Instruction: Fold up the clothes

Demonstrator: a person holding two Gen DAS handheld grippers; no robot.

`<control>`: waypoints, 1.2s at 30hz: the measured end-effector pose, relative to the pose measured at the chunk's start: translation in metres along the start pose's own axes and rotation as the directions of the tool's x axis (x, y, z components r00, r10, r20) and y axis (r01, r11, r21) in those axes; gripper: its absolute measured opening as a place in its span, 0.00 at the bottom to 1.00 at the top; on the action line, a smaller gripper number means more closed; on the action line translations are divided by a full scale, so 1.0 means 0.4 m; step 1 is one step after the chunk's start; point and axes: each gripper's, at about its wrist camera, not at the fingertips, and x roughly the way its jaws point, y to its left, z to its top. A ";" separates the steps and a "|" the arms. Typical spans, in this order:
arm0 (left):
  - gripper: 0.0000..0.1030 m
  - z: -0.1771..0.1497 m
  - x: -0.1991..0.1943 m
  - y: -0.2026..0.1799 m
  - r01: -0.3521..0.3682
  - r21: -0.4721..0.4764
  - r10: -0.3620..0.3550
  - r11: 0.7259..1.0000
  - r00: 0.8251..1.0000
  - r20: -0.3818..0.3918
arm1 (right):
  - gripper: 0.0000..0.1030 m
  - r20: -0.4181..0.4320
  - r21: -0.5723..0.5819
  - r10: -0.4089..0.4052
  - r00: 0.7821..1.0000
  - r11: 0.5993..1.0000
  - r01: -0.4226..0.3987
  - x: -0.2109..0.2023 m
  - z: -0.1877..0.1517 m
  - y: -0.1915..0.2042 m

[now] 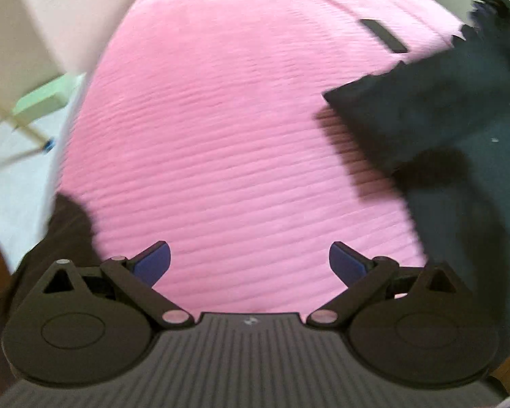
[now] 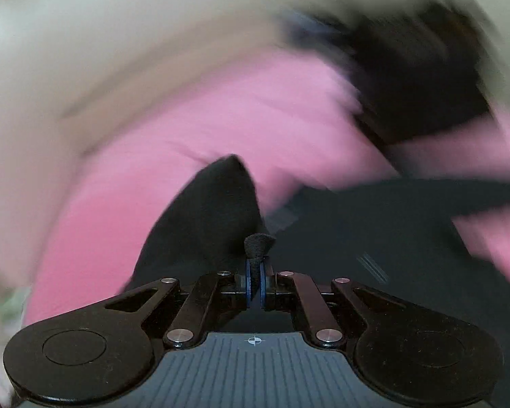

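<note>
The left gripper (image 1: 249,265) hangs over a pink ribbed bedspread (image 1: 221,129) with its jaws spread wide and nothing between them; its blue fingertips (image 1: 154,261) stand well apart above bare pink cloth. To the right in the left wrist view lies a dark garment (image 1: 435,119), one corner of it lifted off the bedspread and casting a shadow on the pink surface beneath. More of the same dark cloth spreads flat at the near right. Farther off on the bedspread, near the garment's upper edge, rests a small flat black object (image 1: 384,35), apart from the cloth. At the far left, past the edge of the bed, there is a pale wall and a light green object (image 1: 42,97) low down.

The right gripper (image 2: 255,284) has its jaws pressed together on a fold of the dark garment (image 2: 214,210): a small tuft of cloth sticks up just beyond the blue pads (image 2: 249,284), and the fabric rises from there into a raised peak on the left. The rest of the garment lies to the right and near, over the bedspread (image 2: 221,108). The right wrist view is heavily blurred, so the dark mass (image 2: 414,85) at the far right may be more clothing, though that cannot be told for sure.
</note>
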 end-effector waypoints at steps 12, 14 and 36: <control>0.95 0.046 0.041 -0.372 0.102 0.170 -0.091 0.980 0.993 -0.070 | 0.03 -0.094 0.178 0.078 0.993 0.982 -0.060 0.093 0.034 -0.296; 0.95 0.064 0.042 -0.392 0.110 0.196 -0.101 0.974 0.993 -0.059 | 0.03 -0.070 0.160 0.053 0.996 0.986 -0.041 0.070 0.030 -0.316; 0.95 0.134 0.131 -0.647 0.182 0.363 -0.143 0.914 0.981 -0.132 | 0.69 -0.132 0.389 -0.104 0.986 0.909 0.148 0.042 0.040 -0.733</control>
